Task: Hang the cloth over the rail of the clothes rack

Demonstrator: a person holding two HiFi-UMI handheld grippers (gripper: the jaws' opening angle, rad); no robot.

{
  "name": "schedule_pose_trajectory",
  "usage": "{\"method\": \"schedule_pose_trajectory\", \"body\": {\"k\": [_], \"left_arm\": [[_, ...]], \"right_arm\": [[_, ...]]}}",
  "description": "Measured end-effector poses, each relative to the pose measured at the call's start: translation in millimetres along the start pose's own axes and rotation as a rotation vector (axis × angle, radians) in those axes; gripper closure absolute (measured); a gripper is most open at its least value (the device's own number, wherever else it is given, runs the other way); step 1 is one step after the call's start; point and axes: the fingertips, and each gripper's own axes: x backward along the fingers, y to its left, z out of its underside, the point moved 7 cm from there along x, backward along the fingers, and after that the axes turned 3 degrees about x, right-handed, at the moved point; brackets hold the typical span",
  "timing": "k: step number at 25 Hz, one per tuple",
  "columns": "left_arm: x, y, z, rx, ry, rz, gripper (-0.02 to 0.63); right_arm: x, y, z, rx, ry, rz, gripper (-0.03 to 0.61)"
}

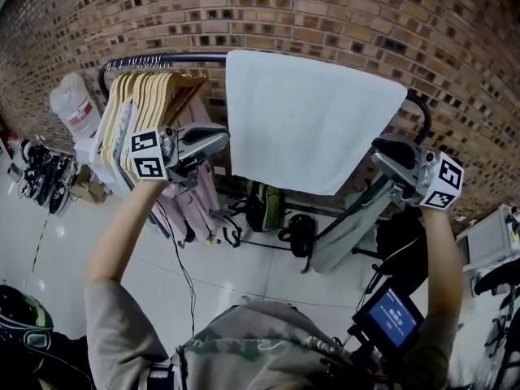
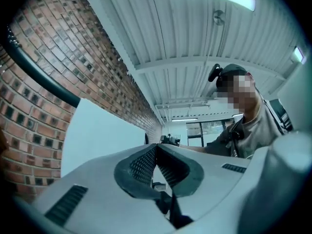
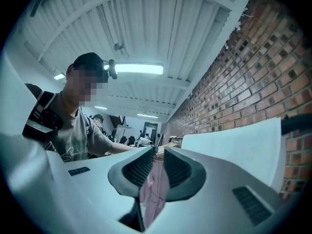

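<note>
A white cloth (image 1: 309, 120) hangs draped over the black rail (image 1: 162, 58) of the clothes rack, in front of the brick wall. My left gripper (image 1: 223, 140) is held up just left of the cloth's left edge, apart from it. In the left gripper view its jaws (image 2: 156, 147) are shut with nothing between them; the cloth (image 2: 102, 130) and rail (image 2: 39, 77) lie to their left. My right gripper (image 1: 378, 153) is raised off the cloth's lower right corner. Its jaws (image 3: 158, 152) stand a little apart and empty, with the cloth (image 3: 234, 145) to their right.
Several wooden hangers (image 1: 150, 96) crowd the rail's left end, with pink garments (image 1: 191, 201) hanging below. Bags (image 1: 272, 210) sit on the floor under the rack. A water bottle (image 1: 73, 104) and shoes (image 1: 36, 177) are at the left. A small screen (image 1: 390, 315) is at the lower right.
</note>
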Motion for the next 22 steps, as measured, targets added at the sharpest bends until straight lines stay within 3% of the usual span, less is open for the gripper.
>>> {"method": "schedule_pose_trajectory", "body": {"k": [2,7,11,15,22], "left_arm": [[-7.9,-18.7,8.2,0.007,-0.002,0.029,0.607],[-23.2,-47.4,27.6,-0.024,0.052,0.055,0.607],[-27.8,-71.4,41.8,0.011,0.057,0.127,0.607],[-31.8,-90.9,66.2,0.004,0.113,0.221,0.607],[-47.1,-147.8,86.4,0.027,0.078,0.207,0.607]], "right_arm": [[-6.2,17.3,8.6,-0.012,-0.037,0.009,0.572],[-27.2,44.2,25.0,0.011,-0.015,0.026,0.572],[-40.5,72.1,37.8,0.008,0.048,0.045,0.572],[-49.0,105.8,46.5,-0.019,0.032,0.068,0.572],[-50.4,161.7,51.2,-0.045,-0.034,0.013,0.572]]}}
